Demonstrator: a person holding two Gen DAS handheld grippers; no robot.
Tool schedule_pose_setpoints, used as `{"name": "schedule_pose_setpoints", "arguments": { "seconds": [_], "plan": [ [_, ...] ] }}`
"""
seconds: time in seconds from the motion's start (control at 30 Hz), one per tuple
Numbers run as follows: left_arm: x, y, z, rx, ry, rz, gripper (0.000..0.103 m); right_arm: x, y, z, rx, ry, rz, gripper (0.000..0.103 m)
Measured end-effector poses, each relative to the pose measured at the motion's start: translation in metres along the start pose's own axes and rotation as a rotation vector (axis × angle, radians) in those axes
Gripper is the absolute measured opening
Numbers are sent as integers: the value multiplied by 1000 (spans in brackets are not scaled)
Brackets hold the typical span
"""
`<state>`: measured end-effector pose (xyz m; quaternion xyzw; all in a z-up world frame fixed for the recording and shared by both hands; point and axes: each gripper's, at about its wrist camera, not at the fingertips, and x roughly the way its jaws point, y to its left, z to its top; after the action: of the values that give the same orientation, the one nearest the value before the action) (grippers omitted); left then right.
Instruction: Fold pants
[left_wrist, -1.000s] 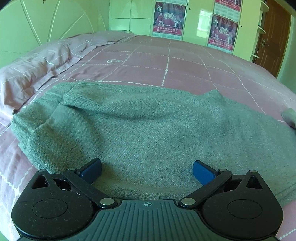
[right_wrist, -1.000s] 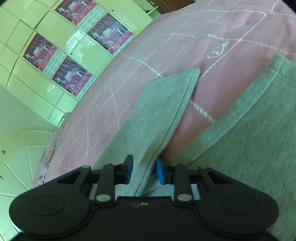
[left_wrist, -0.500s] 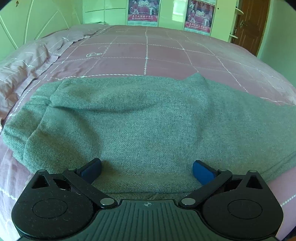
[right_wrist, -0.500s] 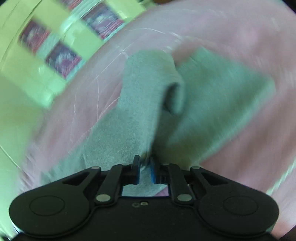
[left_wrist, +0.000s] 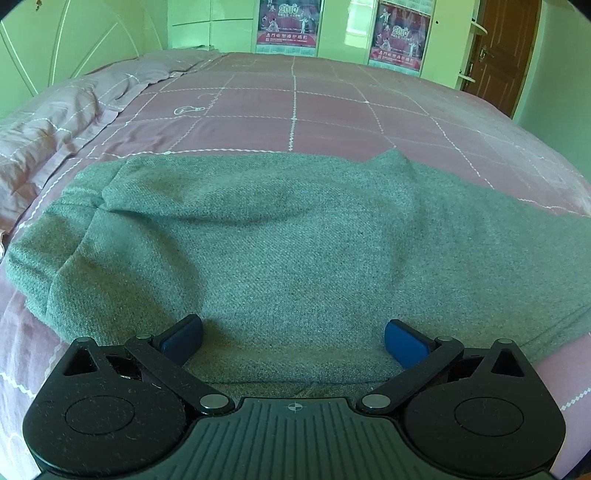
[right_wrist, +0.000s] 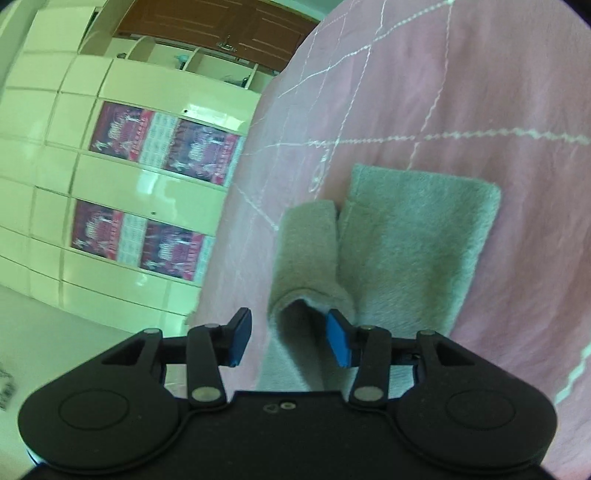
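Observation:
Grey pants (left_wrist: 295, 236) lie spread across the pink bed, waist part at the left. My left gripper (left_wrist: 293, 338) is open and rests low over the near edge of the pants, holding nothing. In the right wrist view the leg ends of the pants (right_wrist: 406, 236) lie side by side on the bedspread, one leg (right_wrist: 306, 258) bunched into a fold. My right gripper (right_wrist: 290, 341) is open, with that fold lying between its blue pads (right_wrist: 338, 343) and not clamped.
The pink quilted bedspread (left_wrist: 332, 107) covers the bed, with a rumpled pillow area (left_wrist: 55, 110) at the left. Green wardrobe doors with posters (left_wrist: 288, 26) and a brown door (left_wrist: 506, 48) stand beyond the bed. The bed's edge (right_wrist: 236, 221) drops off left of my right gripper.
My right gripper carried the pant leg over beside the other leg, then opened and let it go. The left gripper stayed open on the pants, its view shifting slightly.

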<state>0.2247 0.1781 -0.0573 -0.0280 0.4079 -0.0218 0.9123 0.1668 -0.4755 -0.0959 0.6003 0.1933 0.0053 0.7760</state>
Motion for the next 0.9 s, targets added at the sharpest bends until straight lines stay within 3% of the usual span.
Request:
{"name": "schedule_pose_setpoints", "arguments": {
  "seconds": [0.13,0.2,0.27,0.4,0.47,0.5,0.53,0.57,0.6,0.63,0.67,0.7,0.77,0.9],
  "plan": [
    [0,-1,0,2,-1,6,103,7,-10,12,77,-14,-38,34],
    [0,0,0,4,-2,4,103,2,-4,18,45,-67,-99,0],
    [0,0,0,5,-2,0,103,-7,22,20,-104,-93,-111,0],
    [-1,0,0,6,-1,-2,103,-50,88,0,-510,-159,-26,0],
    [-1,0,0,2,-3,-2,103,-59,86,-5,-600,-157,-67,0],
    [-1,0,0,2,-3,-2,103,-55,73,-2,-607,-135,-133,0],
    [-1,0,0,2,-3,-2,103,-46,53,5,-566,-87,-242,0],
    [-1,0,0,2,-2,-3,103,-34,26,16,-446,-2,-358,0],
    [-1,0,0,3,-2,-4,103,-32,2,25,-317,38,-371,0],
    [-1,0,0,4,-2,-6,103,-38,-5,33,-258,9,-305,0],
    [-2,1,0,5,-3,-8,103,-45,-1,36,-273,-43,-291,12],
    [-2,1,-1,6,-3,-11,103,-47,3,37,-297,-69,-319,15],
    [-2,2,-1,4,-4,-13,103,-45,-2,42,-250,-38,-315,16],
    [-2,0,-1,2,-4,-6,103,-44,-24,53,-77,-43,-225,16]
  ]
}}
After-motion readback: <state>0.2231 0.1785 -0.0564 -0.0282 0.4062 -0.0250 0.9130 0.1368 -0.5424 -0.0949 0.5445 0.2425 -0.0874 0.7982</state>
